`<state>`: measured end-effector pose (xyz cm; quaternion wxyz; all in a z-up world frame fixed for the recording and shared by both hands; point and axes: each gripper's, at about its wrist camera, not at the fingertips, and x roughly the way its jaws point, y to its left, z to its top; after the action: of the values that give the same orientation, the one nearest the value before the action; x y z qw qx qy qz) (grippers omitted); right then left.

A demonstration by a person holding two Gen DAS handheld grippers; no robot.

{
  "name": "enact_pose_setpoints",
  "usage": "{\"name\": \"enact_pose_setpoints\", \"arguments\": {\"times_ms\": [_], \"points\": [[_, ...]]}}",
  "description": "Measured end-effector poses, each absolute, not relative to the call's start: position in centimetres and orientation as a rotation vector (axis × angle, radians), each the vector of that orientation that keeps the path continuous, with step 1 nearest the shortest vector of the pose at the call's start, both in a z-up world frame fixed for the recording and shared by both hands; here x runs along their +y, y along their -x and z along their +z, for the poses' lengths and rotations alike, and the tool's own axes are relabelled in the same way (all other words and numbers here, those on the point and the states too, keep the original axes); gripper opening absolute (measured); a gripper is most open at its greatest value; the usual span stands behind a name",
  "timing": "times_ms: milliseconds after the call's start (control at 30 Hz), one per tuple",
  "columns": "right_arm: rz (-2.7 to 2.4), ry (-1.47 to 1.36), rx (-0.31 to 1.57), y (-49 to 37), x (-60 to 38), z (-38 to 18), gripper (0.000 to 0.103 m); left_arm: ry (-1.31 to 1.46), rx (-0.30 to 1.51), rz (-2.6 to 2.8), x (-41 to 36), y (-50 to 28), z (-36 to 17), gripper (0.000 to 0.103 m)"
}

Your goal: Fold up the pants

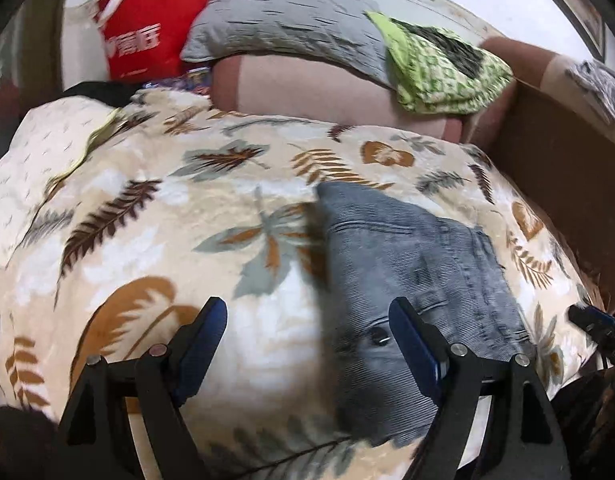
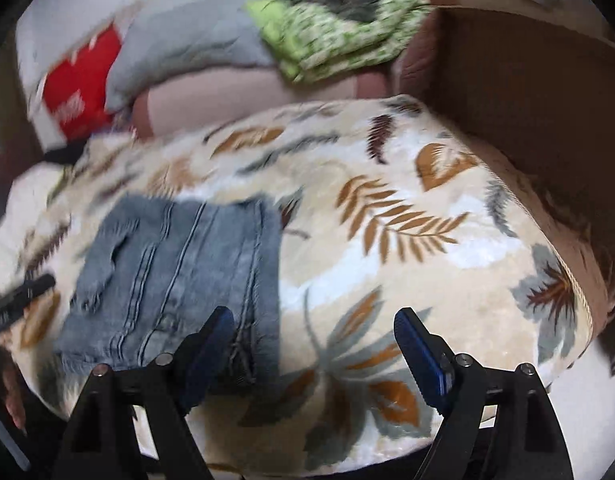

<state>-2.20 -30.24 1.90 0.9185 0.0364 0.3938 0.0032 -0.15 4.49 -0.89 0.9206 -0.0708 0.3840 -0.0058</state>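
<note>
bed: cream fleece blanket with leaf print (image 1: 155,184)
pants: folded grey-blue denim jeans (image 1: 419,256), mid-blanket
left gripper (image 1: 307,316): spread, empty
right gripper (image 2: 309,326): spread, empty

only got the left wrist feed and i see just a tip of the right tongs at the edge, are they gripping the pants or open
observer: open. the right tongs have only the leaf-print blanket between them, nothing gripped.
operator: where are they relative to the pants
observer: at the jeans' right edge in the right wrist view. their left finger overlaps the near right corner; touching or not, i can't tell.
operator: what does that side of the denim look like
observer: long seams run straight along it, and there is a frayed patch toward its left side.
</note>
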Motion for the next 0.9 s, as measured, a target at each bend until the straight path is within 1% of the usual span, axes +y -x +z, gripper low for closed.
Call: {"name": "enact_pose_setpoints", "arguments": {"times_ms": [200,567,900], "points": [[-0.012,-0.132,0.694,2.3,-31.9,2.2,0.085,0.199,0.78,0.069,7.8,0.4,-2.1,0.083],[-0.02,-0.252,0.716,2.0,-33.4,0.5,0.085,0.268,0.783,0.079,9.7,0.6,-3.5,0.083],[-0.03,-0.257,0.727,1.1,-33.4,-0.3,0.085,0.283,0.777,0.072,9.6,0.2,-3.7,0.083]]}}
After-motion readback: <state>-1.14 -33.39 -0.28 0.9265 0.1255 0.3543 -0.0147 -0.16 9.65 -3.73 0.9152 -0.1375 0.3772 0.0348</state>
